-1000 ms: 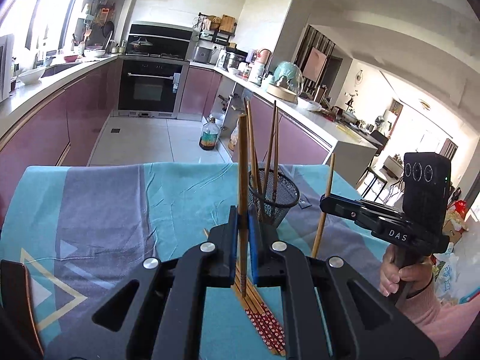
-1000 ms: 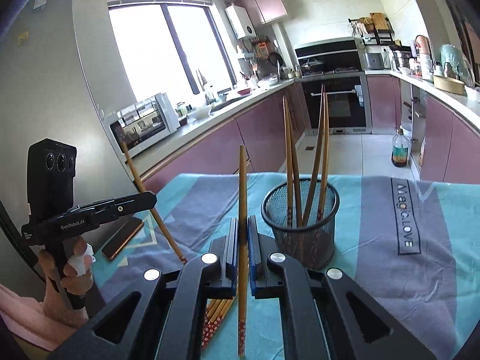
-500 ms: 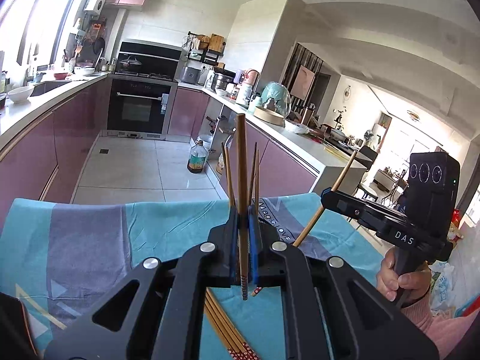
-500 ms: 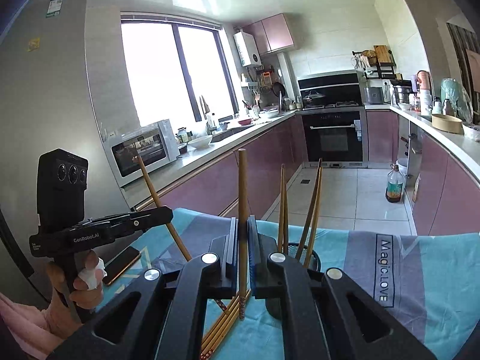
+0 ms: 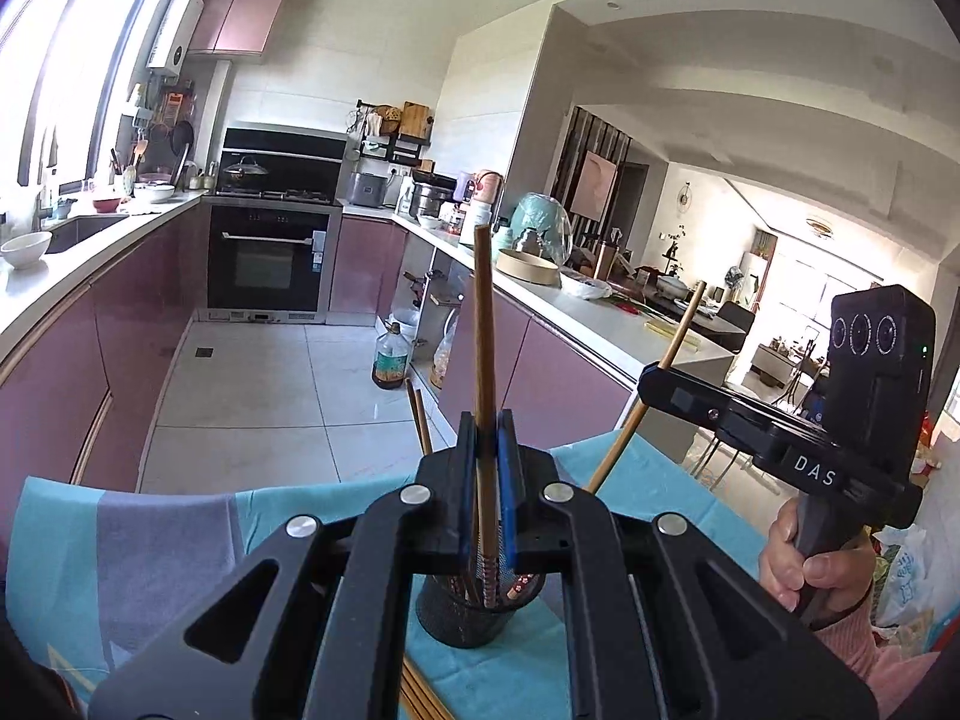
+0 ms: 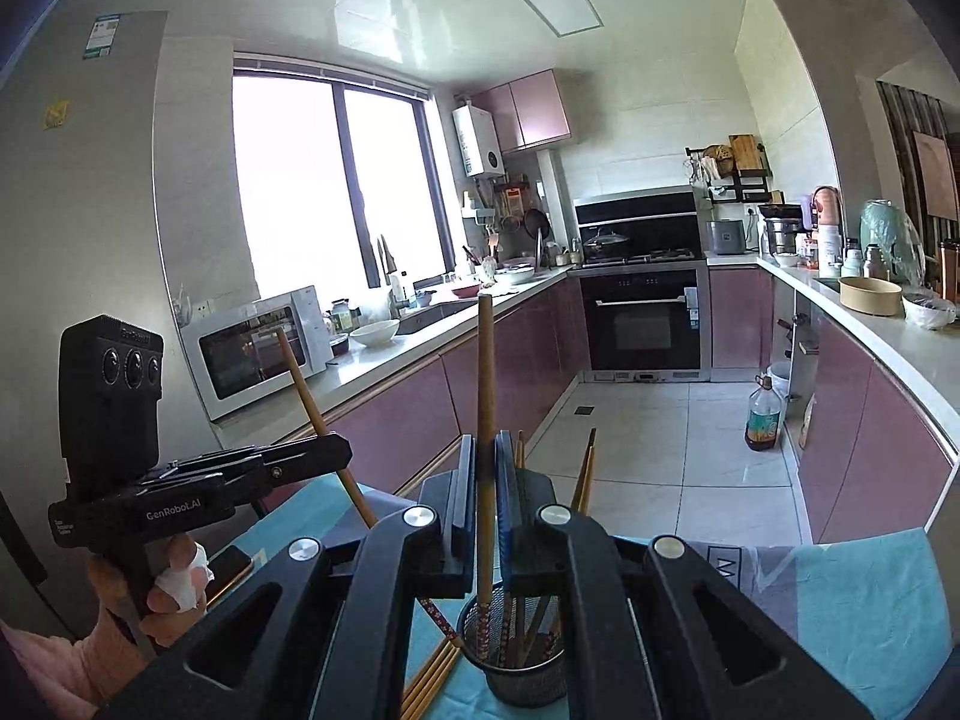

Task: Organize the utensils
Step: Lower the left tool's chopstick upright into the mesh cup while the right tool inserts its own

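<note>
Both hand-held tools are up above the table, each with a single stick pinched in it. The left black two-finger gripper (image 5: 487,450) has its blue-lined jaws pressed together on a long brown wooden chopstick (image 5: 483,324), which stands nearly upright; its patterned red lower end hangs just over the mouth of the black wire-mesh holder cup (image 5: 462,621). Whether that tip touches the cup or the sticks inside, I cannot tell.

The right black two-finger gripper (image 6: 487,468) is likewise clamped on a second brown wooden chopstick (image 6: 485,372), also close to vertical, with its decorated tip down at or just inside the cup's rim. From the left tool's camera the right tool shows side-on, held by a hand (image 5: 810,564) in a pink sleeve (image 5: 864,642), the stick slanting through its tip.

The mesh cup stands on a teal and grey tablecloth (image 6: 864,594), near the middle of the tabletop. Several more chopsticks already stand in it, leaning against the rim, their plain ends rising behind the jaws.

A small bundle of loose chopsticks (image 6: 429,681) lies flat on the cloth just beside the cup, toward the tabletop's near edge. A dark phone (image 6: 231,567) rests near the left edge of the tabletop, close to the other hand (image 6: 159,588), which has a white wrap on one finger.
</note>
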`<state>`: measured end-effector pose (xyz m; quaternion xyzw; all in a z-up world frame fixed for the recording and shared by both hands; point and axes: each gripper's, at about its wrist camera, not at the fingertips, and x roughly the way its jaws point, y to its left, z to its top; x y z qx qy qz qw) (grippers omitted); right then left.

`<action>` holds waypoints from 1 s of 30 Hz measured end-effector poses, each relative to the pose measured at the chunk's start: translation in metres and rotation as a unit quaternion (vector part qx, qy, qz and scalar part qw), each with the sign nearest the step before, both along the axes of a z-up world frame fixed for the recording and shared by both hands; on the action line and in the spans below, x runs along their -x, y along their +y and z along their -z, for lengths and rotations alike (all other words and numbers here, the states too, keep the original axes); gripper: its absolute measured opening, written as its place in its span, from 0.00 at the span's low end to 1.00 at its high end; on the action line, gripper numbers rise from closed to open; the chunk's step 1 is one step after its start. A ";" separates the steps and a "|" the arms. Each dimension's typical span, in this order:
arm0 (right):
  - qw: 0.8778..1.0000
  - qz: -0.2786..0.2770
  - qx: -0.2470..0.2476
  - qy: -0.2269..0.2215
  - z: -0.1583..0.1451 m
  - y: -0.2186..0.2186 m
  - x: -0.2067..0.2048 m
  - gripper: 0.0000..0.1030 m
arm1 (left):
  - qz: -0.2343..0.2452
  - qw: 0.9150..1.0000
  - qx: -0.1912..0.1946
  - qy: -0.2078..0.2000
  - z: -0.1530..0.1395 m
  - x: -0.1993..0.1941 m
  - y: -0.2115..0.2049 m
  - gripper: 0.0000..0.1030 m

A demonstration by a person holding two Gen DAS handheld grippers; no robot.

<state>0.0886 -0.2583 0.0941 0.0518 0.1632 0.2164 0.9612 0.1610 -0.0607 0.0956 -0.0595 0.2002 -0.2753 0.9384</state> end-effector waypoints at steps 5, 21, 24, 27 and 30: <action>1.000 0.016 0.009 0.005 0.007 -0.003 -0.013 0.05 | -0.003 1.000 -0.019 0.012 0.008 -0.013 -0.016 0.07; 0.990 0.008 0.060 0.124 0.063 0.017 -0.060 0.05 | 0.013 0.989 -0.113 0.096 0.063 -0.056 -0.047 0.07; 0.989 0.012 0.064 0.136 0.068 0.019 -0.069 0.05 | 0.008 0.988 -0.117 0.102 0.068 -0.066 -0.048 0.07; 0.988 0.018 0.065 0.140 0.071 0.019 -0.074 0.05 | 0.004 0.987 -0.115 0.108 0.072 -0.076 -0.048 0.08; 0.988 0.026 0.060 0.141 0.073 0.018 -0.078 0.07 | -0.002 0.988 -0.109 0.111 0.073 -0.086 -0.044 0.08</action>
